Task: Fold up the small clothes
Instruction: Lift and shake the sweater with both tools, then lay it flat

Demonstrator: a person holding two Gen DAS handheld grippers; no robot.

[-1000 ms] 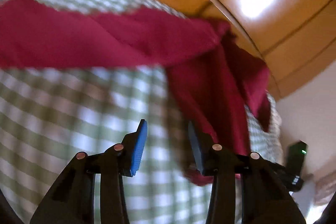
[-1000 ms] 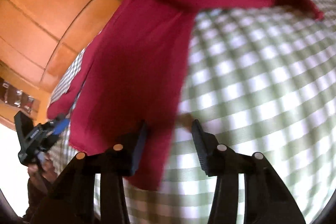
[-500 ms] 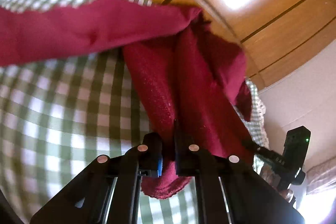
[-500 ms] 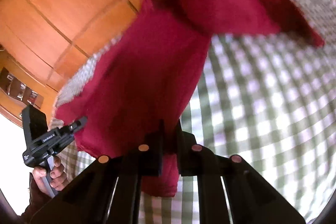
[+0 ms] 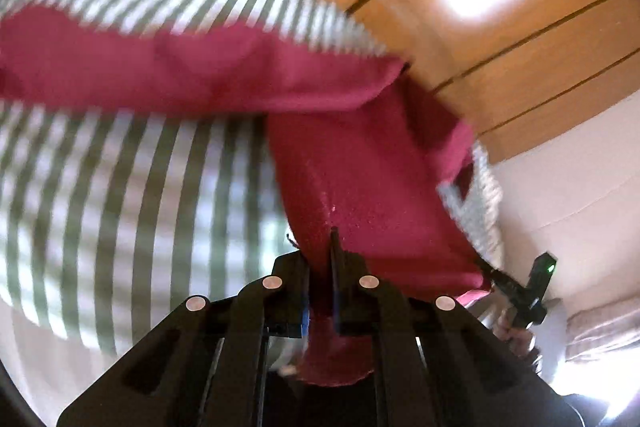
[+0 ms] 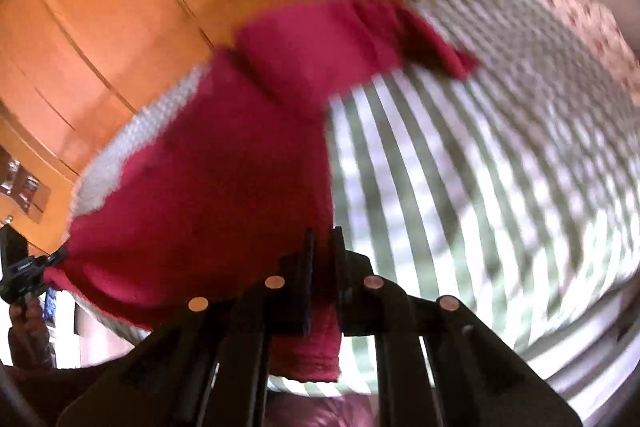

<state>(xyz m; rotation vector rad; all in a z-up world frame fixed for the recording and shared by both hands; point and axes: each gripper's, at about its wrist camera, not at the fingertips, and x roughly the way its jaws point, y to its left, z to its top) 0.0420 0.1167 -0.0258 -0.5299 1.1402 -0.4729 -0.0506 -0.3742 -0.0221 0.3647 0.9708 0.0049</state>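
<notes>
Both the left gripper (image 5: 320,291) and right gripper (image 6: 322,287) clamp the red garment's (image 5: 360,187) near hem corners; soft, light knit sags over the checked cloth (image 5: 120,195).

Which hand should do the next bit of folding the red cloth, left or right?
Neither is clearly ahead. The left gripper and the right gripper are both shut on the bottom edge of the red garment, one near each corner, so the fold over the checked cloth probably needs both.

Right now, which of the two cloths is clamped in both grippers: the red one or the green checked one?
The red garment: its near edge is pinched in the left gripper and right gripper. The checked cloth lies flat underneath.
</notes>
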